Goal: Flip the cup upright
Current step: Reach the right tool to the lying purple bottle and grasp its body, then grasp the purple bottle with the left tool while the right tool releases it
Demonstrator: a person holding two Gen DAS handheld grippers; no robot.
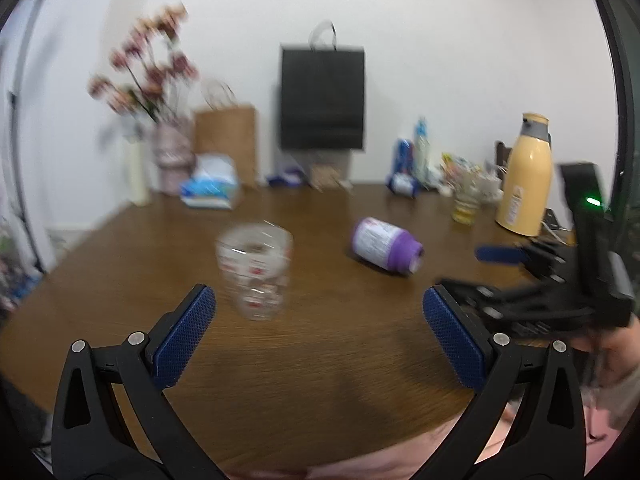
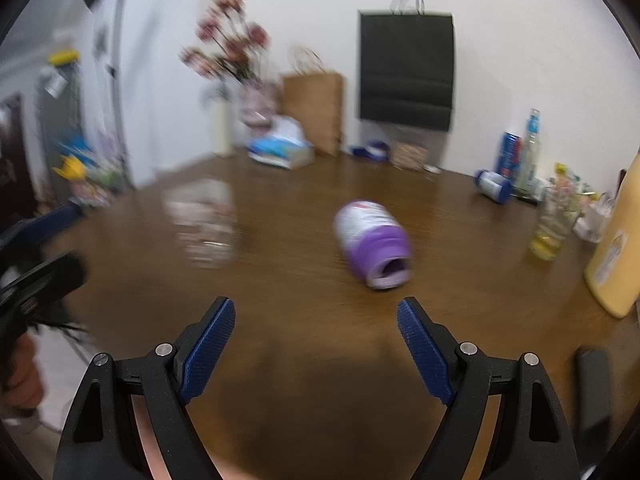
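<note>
1. Two grippers were over the near edge of the brown wooden table [image 1: 320, 380], and both had their blue fingers spread wide apart with nothing between them.
2. The left gripper [image 1: 320, 336] pointed toward a clear glass cup [image 1: 255, 274] with red print, which stood on the table just beyond its left finger, not touching it. The blur did not let me tell which end of this cup was up.
3. The right gripper [image 2: 316, 348] faced a purple and white cup [image 2: 372, 244], which lay on its side in the middle of the table, its opening turned toward the camera.
4. A yellow thermos [image 1: 526, 176] stood at the far right.
</note>
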